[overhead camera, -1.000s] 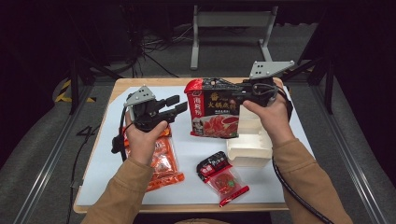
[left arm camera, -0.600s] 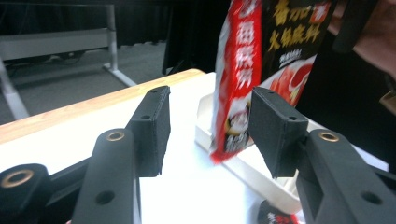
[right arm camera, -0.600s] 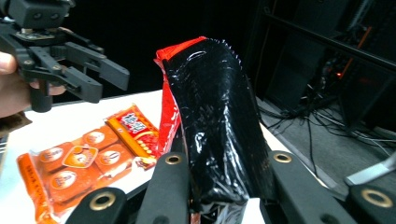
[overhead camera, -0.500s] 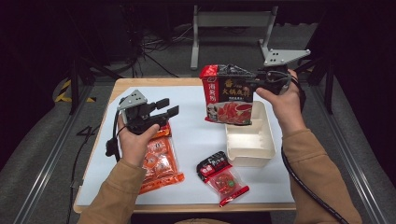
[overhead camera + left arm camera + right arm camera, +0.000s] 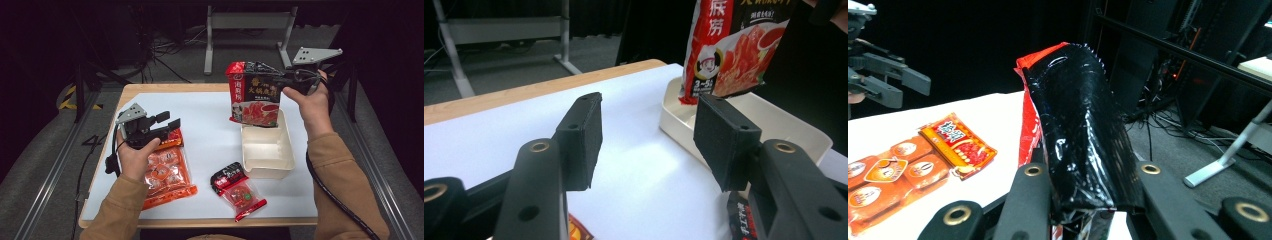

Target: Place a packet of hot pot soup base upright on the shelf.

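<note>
Dark floor and cable clutter ringed a white-topped table [image 5: 210, 125] with a wooden edge. Over its far right part the right tool [image 5: 280, 79] was clamped on the upper edge of a red and black pouch [image 5: 255, 95], so the pouch hung with its long axis near vertical. Its bottom edge sat just above the far end of a cream tray [image 5: 267, 150], perhaps touching the rim; I could not tell which. Judging from that, the coming move was likely a short drop straight down into the tray, and the right hand was plainly the nearer one. The left tool [image 5: 162, 125] hovered well apart at the table's left, jaws spread wide and holding nothing, above an orange packet [image 5: 165, 172]. A small red sachet [image 5: 237, 190] lay near the tray's front.
</note>
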